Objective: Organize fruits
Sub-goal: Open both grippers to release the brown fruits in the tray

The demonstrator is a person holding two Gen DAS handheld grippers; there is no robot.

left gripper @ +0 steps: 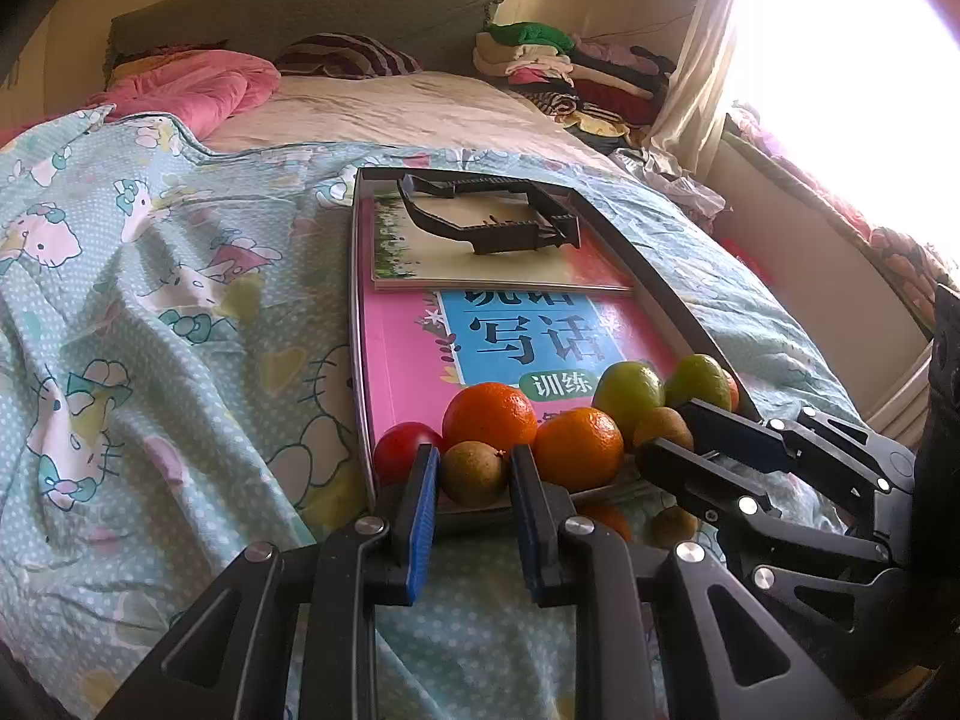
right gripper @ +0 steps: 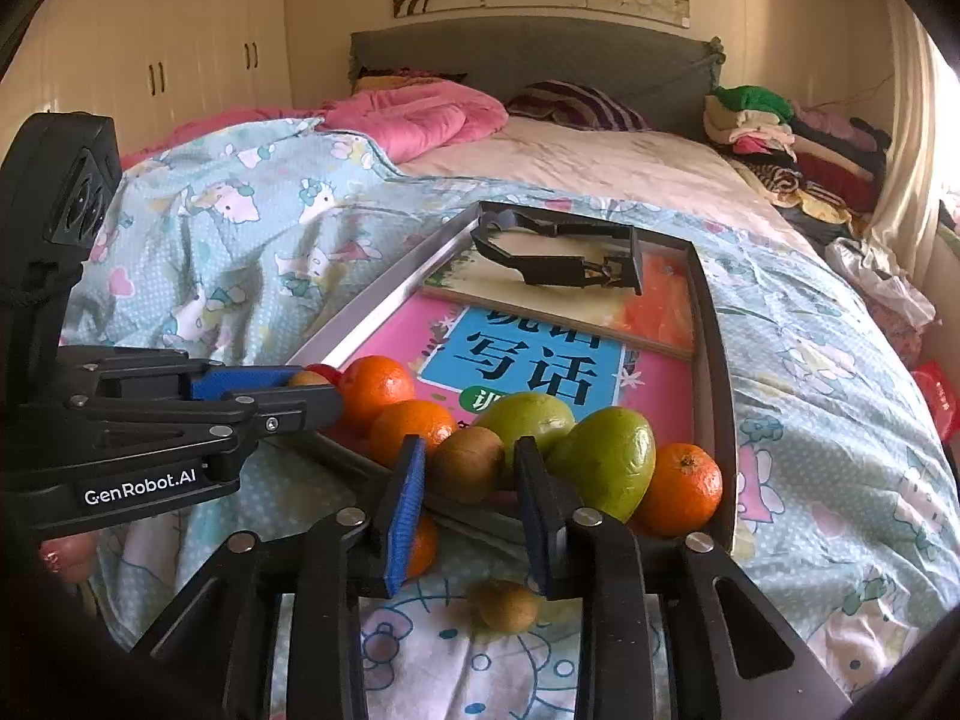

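Left claw (left gripper: 471, 474) pinching fuzzy round kiwi (left gripper: 474, 473) — glossy oranges (left gripper: 489, 417) beside

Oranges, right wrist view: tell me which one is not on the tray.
The orange lying on the bedspread, partly hidden behind the right claw's blue finger pad. The other three sit on the tray among the fruit.

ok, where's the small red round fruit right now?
The small red round fruit sits at the tray's near left corner in the left wrist view, beside an orange and a brown kiwi.
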